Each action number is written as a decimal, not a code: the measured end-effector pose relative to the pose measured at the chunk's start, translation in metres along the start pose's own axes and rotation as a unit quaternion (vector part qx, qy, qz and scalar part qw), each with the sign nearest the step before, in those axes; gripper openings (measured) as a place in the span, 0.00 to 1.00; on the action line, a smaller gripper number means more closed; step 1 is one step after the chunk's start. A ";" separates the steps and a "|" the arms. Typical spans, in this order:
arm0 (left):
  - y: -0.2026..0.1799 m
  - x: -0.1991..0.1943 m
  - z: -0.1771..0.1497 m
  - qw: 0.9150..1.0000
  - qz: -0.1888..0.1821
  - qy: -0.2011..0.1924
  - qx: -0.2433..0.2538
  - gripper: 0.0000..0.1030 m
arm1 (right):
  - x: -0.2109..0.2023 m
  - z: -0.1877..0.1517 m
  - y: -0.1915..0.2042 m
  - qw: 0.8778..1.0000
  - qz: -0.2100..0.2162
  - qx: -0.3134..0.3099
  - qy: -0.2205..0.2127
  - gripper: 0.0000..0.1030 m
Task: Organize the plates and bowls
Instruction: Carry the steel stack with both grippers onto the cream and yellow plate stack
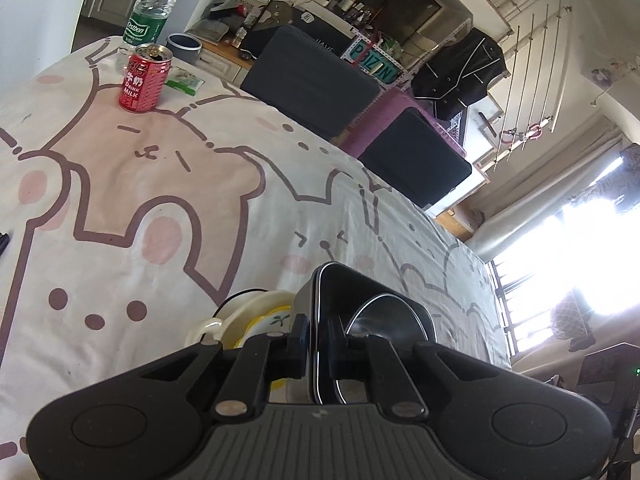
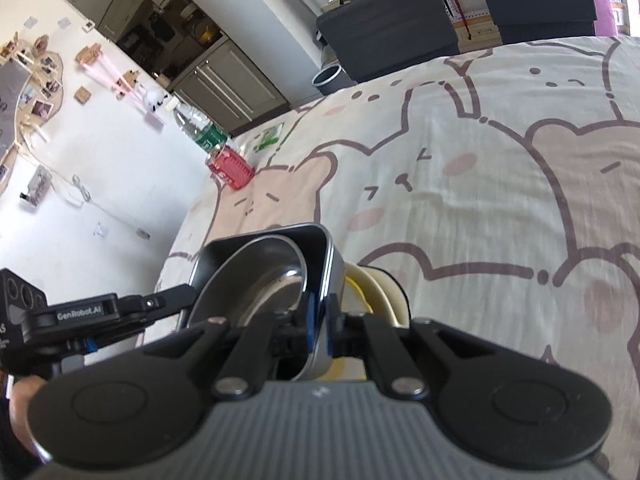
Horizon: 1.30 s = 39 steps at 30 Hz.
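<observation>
A dark square dish (image 1: 372,292) (image 2: 276,246) is carried between both hands above the bear-print tablecloth (image 1: 168,200). A shiny round metal bowl (image 1: 386,314) (image 2: 262,280) lies inside it. My left gripper (image 1: 318,346) is shut on one rim of the dish. My right gripper (image 2: 320,320) is shut on the opposite rim, and the left gripper (image 2: 176,295) shows at the dish's far side there. A cream bowl with a yellow inside (image 1: 260,316) (image 2: 380,292) peeks out from behind and below the dish. I cannot tell whether it touches the dish.
A red milk can (image 1: 145,79) (image 2: 230,168), a water bottle (image 1: 154,4) (image 2: 198,126) and a green packet (image 1: 185,81) (image 2: 270,136) stand near the table's far end. Dark chairs (image 1: 312,80) (image 2: 388,20) and a grey bin (image 1: 183,46) (image 2: 327,78) lie beyond the table edge.
</observation>
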State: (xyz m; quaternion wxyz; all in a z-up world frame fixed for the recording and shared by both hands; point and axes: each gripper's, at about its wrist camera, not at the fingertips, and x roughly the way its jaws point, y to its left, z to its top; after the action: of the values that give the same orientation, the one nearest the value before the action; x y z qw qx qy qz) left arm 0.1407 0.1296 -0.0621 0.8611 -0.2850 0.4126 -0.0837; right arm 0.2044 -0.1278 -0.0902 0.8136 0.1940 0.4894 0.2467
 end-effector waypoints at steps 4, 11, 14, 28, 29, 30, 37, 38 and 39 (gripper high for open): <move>0.001 0.004 -0.002 1.000 0.007 0.008 0.004 0.10 | 0.006 -0.003 0.002 1.000 -0.013 -0.008 0.013 0.07; 0.004 0.014 -0.006 0.999 0.029 0.029 0.016 0.10 | 0.015 -0.008 0.004 0.998 -0.035 -0.022 0.037 0.08; 0.006 0.018 -0.008 0.998 0.039 0.037 0.022 0.10 | 0.017 -0.008 0.006 0.998 -0.039 -0.028 0.045 0.08; 0.010 0.030 -0.013 0.995 0.065 0.058 0.040 0.10 | 0.030 -0.012 0.012 0.994 -0.060 -0.049 0.073 0.10; 0.010 0.030 -0.013 0.995 0.066 0.058 0.041 0.10 | 0.030 -0.012 0.012 0.994 -0.060 -0.050 0.074 0.10; 0.011 0.031 -0.013 0.995 0.066 0.059 0.040 0.10 | 0.030 -0.012 0.012 0.994 -0.060 -0.051 0.075 0.10; 0.011 0.028 -0.012 0.996 0.057 0.055 0.038 0.12 | 0.034 -0.013 0.016 0.993 -0.067 -0.061 0.080 0.13; 0.010 0.028 -0.012 0.996 0.057 0.055 0.039 0.13 | 0.034 -0.013 0.016 0.993 -0.065 -0.061 0.080 0.12; 0.010 0.028 -0.012 0.996 0.057 0.054 0.039 0.13 | 0.034 -0.013 0.016 0.994 -0.044 -0.057 0.081 0.12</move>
State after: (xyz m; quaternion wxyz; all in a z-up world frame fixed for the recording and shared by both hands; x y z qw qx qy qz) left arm 0.1485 0.1225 -0.0924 0.8513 -0.2217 0.4709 -0.0658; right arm 0.2034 -0.0943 -0.1109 0.7909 0.1049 0.5471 0.2531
